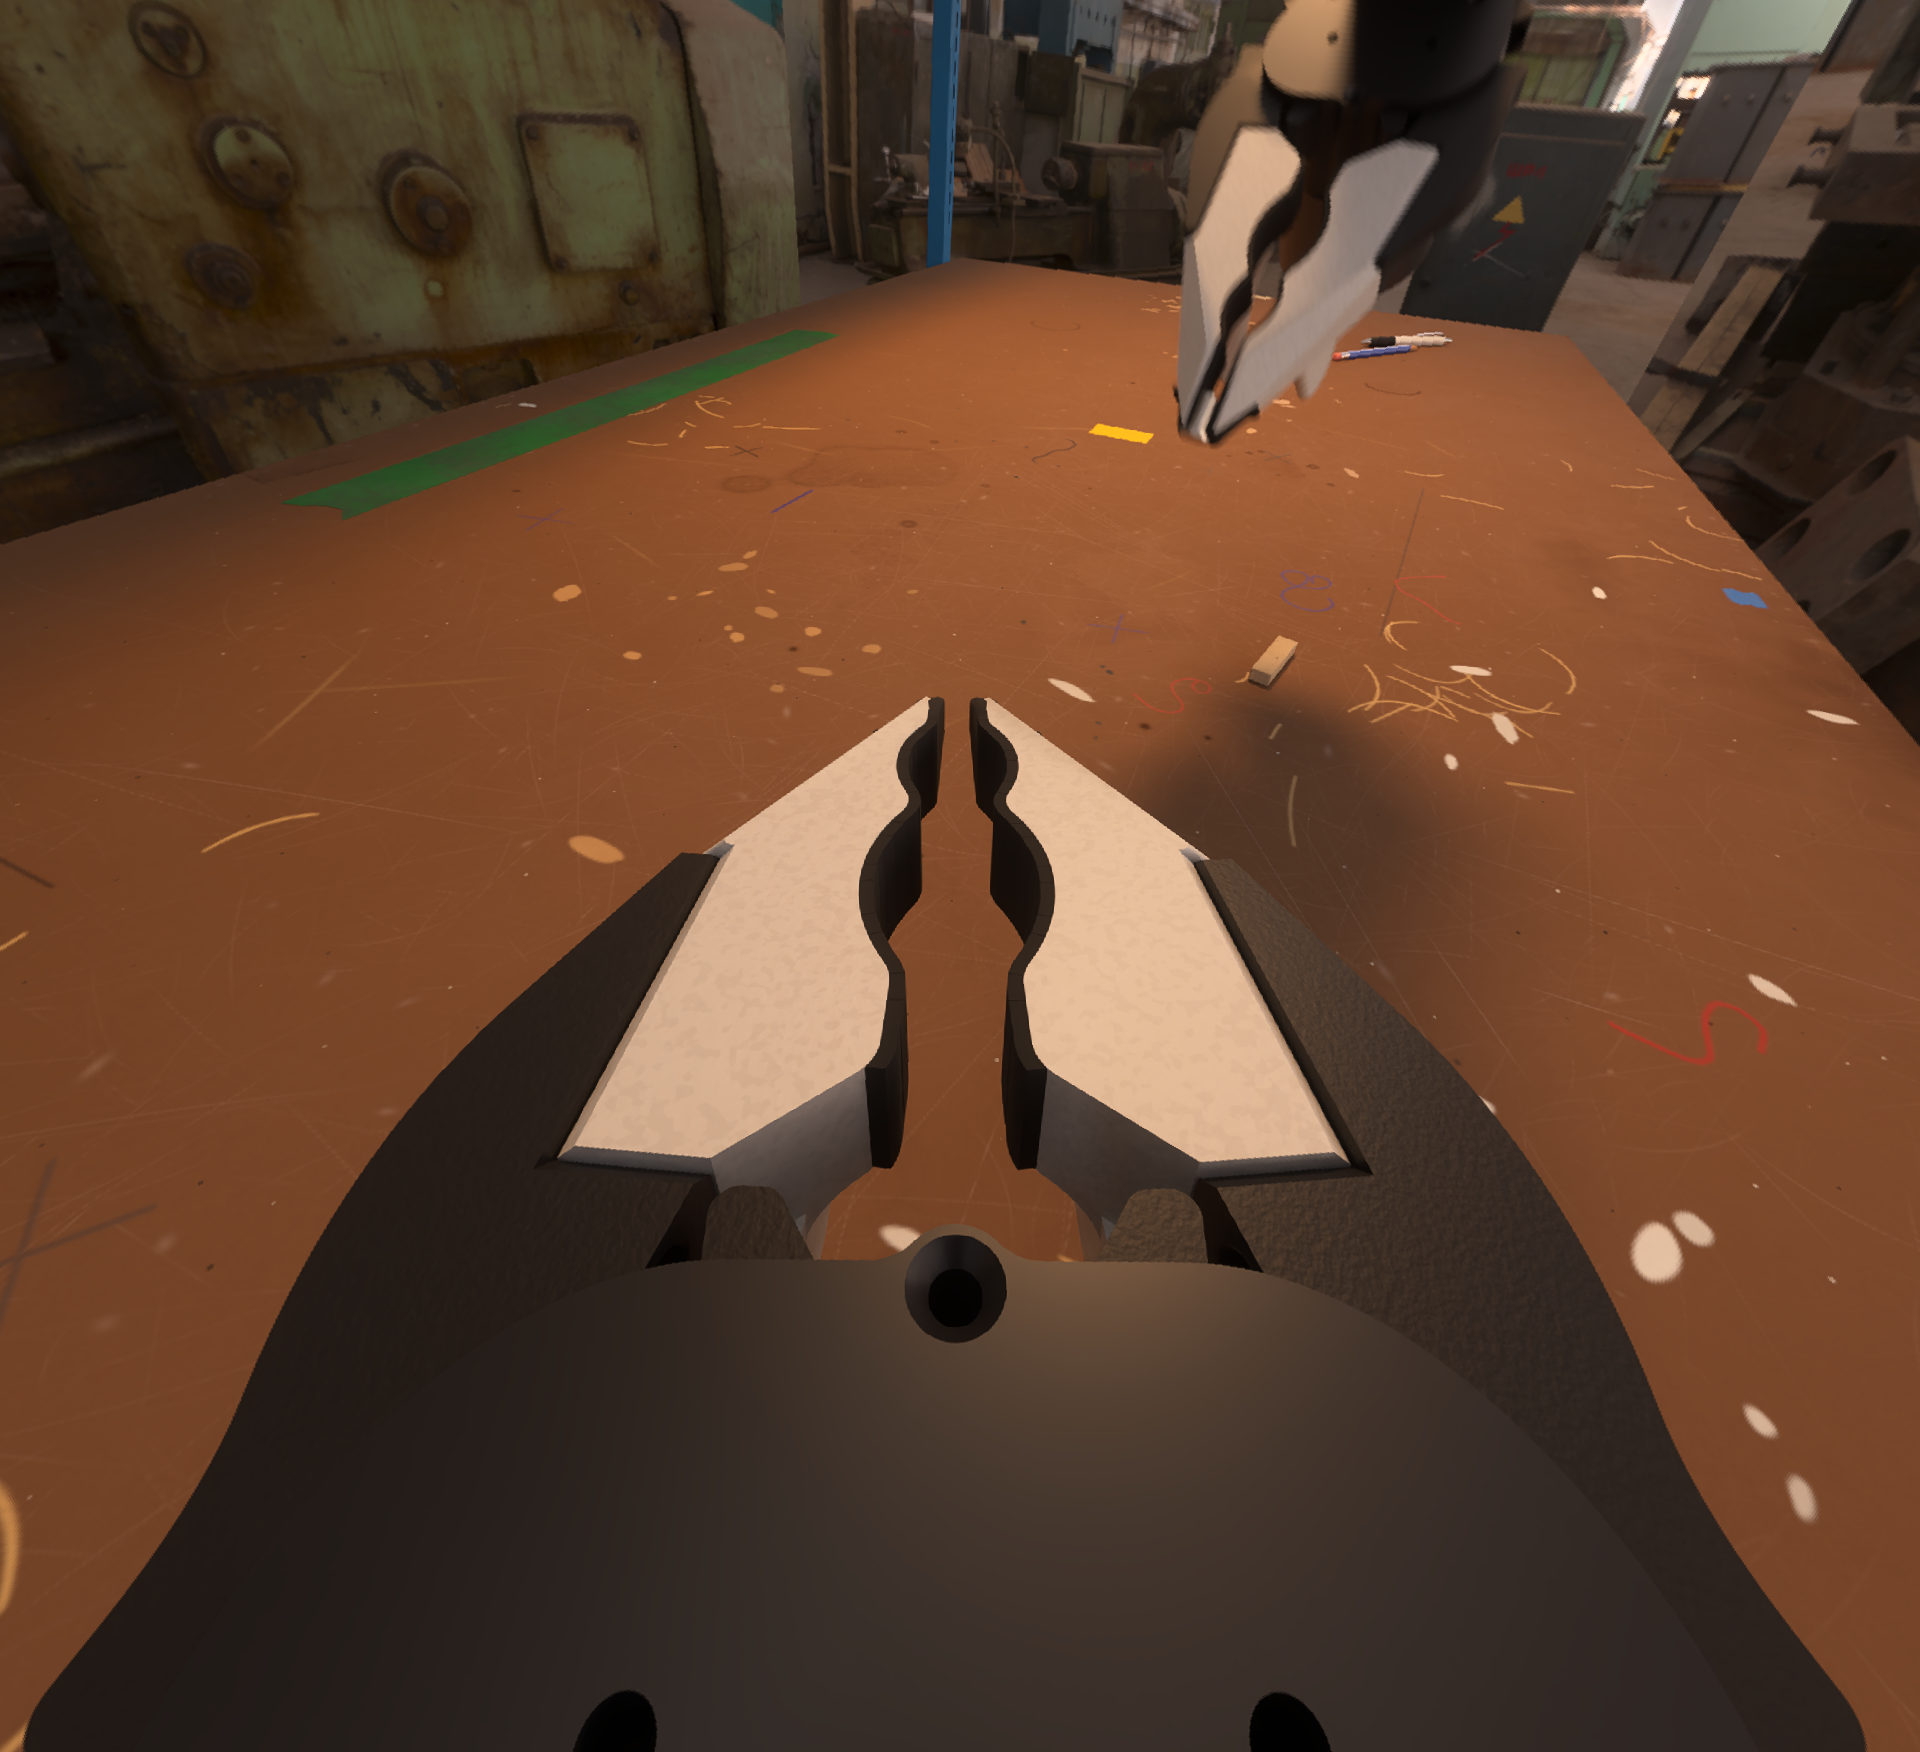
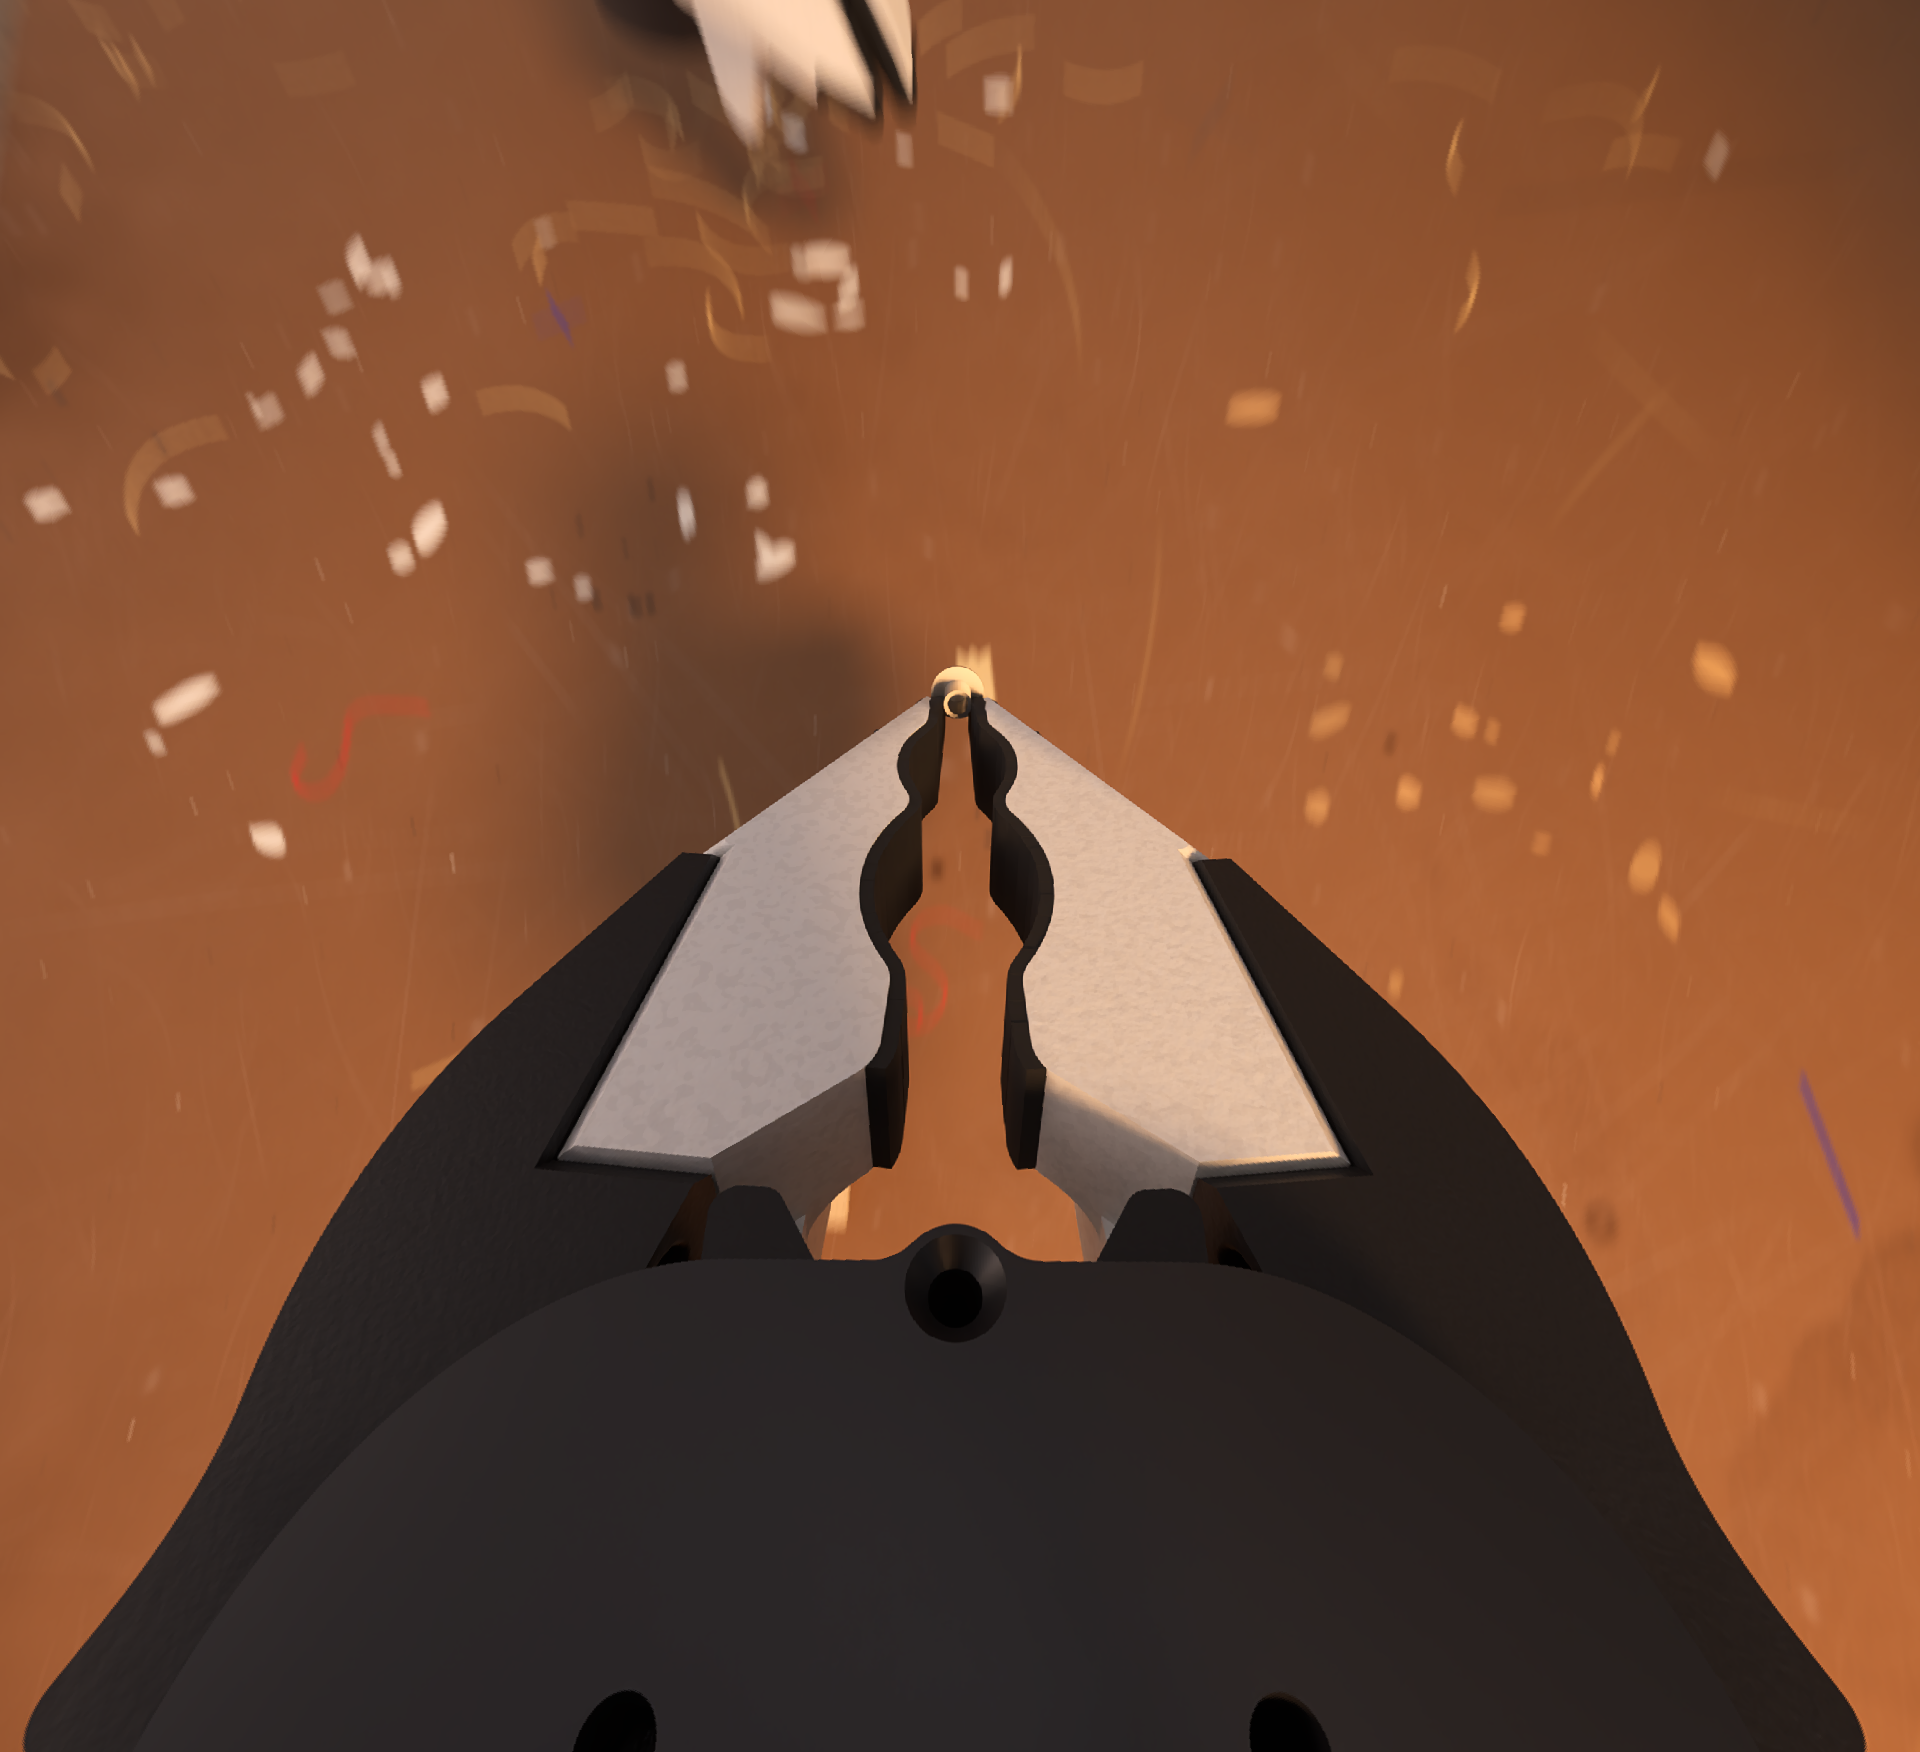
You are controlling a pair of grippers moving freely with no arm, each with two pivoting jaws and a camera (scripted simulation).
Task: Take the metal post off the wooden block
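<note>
In the left wrist view a small pale wooden block lies on the brown table, right of and beyond my left gripper. My left gripper is empty, its jaws nearly together, low over the table. My right gripper hangs above the far part of the table, tips pointing down, well clear of the block. In the right wrist view my right gripper is shut on a thin metal post, seen end-on at the fingertips. The view is blurred; the left gripper shows at the top.
A green tape strip and a yellow patch mark the table. Markers lie near the far edge. A rusty green machine stands beyond the left edge, a blue column behind.
</note>
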